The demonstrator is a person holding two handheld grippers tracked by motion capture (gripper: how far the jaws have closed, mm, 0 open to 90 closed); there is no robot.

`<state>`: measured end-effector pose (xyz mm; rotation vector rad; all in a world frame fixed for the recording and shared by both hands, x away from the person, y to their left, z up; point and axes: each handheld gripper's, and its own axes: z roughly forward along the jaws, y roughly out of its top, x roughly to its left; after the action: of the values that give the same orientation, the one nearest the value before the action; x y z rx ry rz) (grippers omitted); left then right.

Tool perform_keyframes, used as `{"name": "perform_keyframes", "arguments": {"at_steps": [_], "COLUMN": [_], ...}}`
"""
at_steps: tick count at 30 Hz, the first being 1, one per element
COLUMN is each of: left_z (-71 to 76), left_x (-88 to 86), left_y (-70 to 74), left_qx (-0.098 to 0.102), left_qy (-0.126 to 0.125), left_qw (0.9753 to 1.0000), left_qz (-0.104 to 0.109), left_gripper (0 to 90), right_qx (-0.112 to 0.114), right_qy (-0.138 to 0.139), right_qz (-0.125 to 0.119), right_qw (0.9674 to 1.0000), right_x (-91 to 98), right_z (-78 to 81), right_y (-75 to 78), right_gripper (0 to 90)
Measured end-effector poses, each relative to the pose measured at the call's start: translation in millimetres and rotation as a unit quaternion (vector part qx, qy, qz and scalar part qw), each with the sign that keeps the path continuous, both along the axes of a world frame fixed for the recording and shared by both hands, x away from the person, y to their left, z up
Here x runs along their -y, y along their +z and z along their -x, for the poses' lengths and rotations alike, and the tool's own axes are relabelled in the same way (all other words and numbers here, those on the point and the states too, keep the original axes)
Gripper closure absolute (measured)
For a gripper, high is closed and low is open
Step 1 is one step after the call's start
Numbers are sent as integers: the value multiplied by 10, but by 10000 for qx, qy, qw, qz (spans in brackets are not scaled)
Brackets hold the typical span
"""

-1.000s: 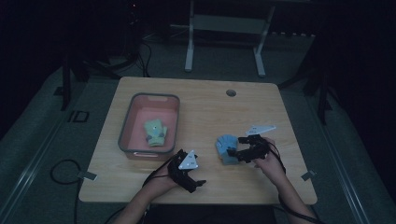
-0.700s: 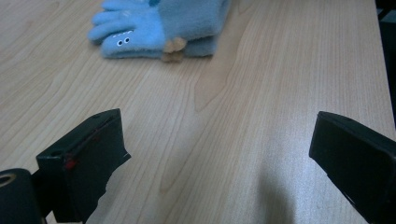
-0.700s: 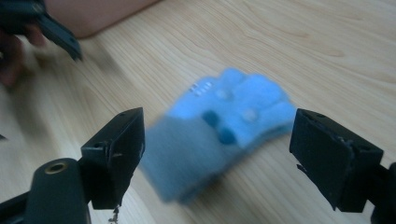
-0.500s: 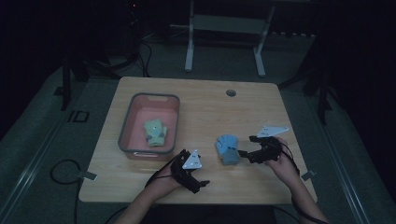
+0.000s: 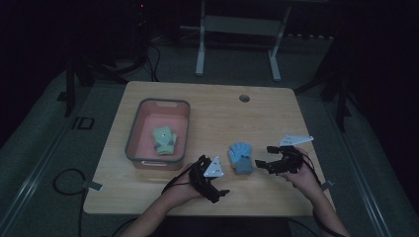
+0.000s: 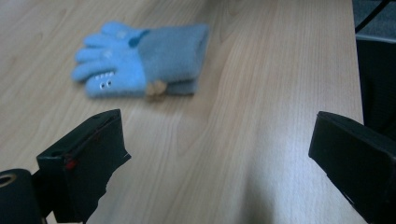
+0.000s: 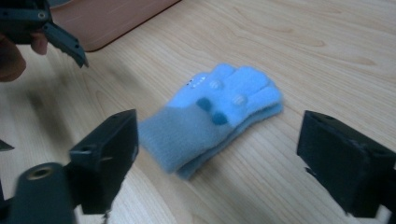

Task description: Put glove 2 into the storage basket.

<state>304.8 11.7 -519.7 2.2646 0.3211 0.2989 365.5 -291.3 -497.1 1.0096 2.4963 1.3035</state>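
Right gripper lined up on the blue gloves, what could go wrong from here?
1. The blue gloves lie stacked as a pair; the open right gripper, closing on the grey cuff, might pinch only the top one and split them.
2. The open left gripper sits close beside the pair, so the two grippers may collide.
3. The bin already holds a green glove; a drop could land on it.

A light-blue knitted glove pair [image 5: 240, 157] with grey cuffs lies flat, stacked, on the wooden bench [image 5: 217, 113]; a green glove [image 5: 164, 140] rests inside the pink bin [image 5: 182, 129] nearby.
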Motion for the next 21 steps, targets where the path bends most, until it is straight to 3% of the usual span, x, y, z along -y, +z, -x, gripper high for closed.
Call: {"name": "perform_keyframes", "arguments": {"at_steps": [15, 21], "left_z": [-123, -213], "left_x": [334, 486], "left_y": [124, 106], "left_qx": [185, 321], "left_qy": [-238, -302], "left_qw": [9995, 9990], "left_qz": [-65, -41], "left_gripper": [68, 151], "right_qx": [155, 113], "right_qy": [-58, -112], "right_qz": [-82, -76], "right_qw": [9998, 9998], "right_x": [7, -63], "right_z": [-178, -296], "right_y": [-57, -88], "right_gripper": [338, 412]}}
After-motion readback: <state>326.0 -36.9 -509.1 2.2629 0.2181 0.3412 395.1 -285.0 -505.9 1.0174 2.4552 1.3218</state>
